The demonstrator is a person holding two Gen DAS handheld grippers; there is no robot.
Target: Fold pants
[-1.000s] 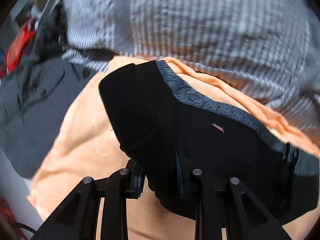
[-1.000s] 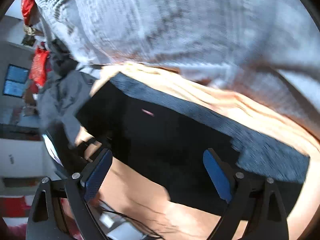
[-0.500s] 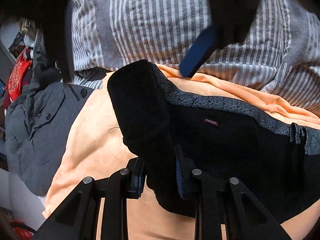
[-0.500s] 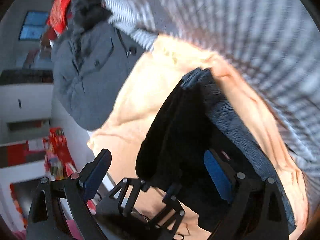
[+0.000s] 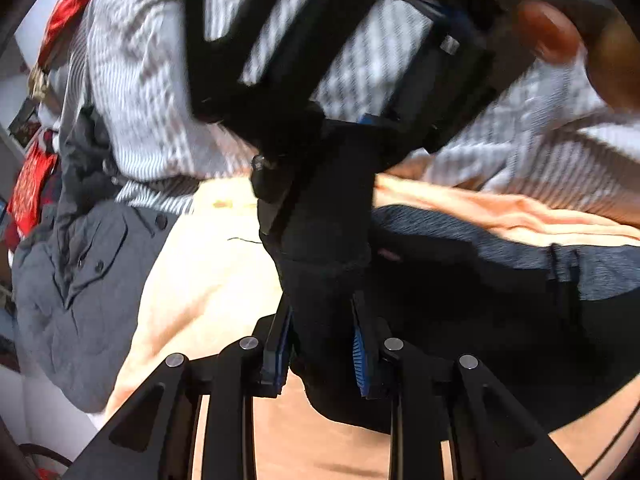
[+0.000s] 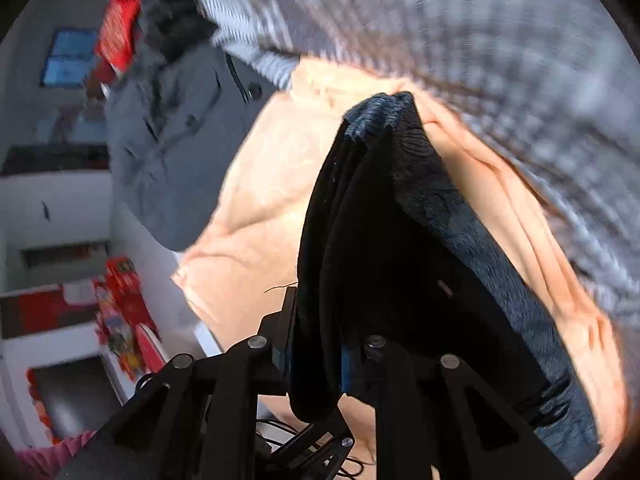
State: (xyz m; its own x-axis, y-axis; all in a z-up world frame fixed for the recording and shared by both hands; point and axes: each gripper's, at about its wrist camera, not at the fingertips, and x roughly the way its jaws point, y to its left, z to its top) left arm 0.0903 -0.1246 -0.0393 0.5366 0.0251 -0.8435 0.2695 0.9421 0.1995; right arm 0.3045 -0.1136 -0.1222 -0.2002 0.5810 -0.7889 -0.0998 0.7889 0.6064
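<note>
Both grippers' jaws, left (image 5: 322,346) gripping, right (image 6: 316,354) closing, pinch black pants (image 6: 360,240).

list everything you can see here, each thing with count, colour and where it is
pants: one pair, black with a grey patterned waistband, bunched on the orange blanket and pinched by both grippers
orange blanket: one, peach orange, spread under the pants
striped bedding: one, grey and white, behind the blanket
grey jacket: one, grey with dark buttons, left of the blanket
red items: several, red, blurred, at the far left edge
left gripper: one, black with blue pads, clamped on a pants fold
right gripper: one, black with blue pads, jaws closing with pants fabric between them
hand: one, blurred, upper right of the left wrist view
</note>
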